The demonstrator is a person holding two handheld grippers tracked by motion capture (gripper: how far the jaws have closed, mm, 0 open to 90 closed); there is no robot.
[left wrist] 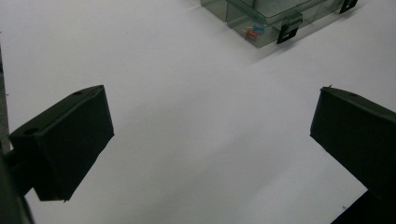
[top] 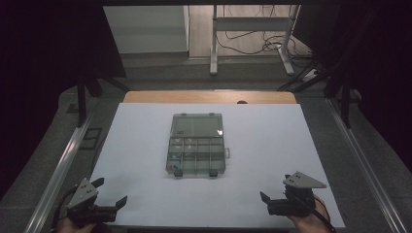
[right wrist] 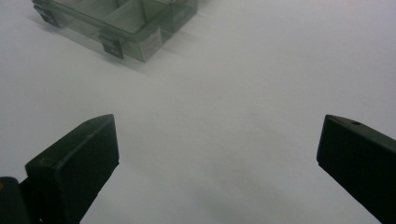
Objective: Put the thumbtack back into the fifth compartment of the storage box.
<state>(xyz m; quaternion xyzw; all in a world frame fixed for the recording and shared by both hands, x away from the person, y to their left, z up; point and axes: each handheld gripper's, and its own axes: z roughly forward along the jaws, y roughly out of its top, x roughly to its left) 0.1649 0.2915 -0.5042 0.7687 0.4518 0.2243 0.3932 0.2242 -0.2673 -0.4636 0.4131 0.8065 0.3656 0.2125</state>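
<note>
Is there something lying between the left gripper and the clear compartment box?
Nothing: between the left gripper and the compartment box there is bare white table, as the high view and left gripper view show.

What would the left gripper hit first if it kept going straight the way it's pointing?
Probably the near corner of the clear compartment box; the left gripper has only bare white sheet ahead before it, though depth is uncertain.

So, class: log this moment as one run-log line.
left gripper: open, empty | right gripper: open, empty | compartment box: mid-sheet, untouched | white sheet
</note>
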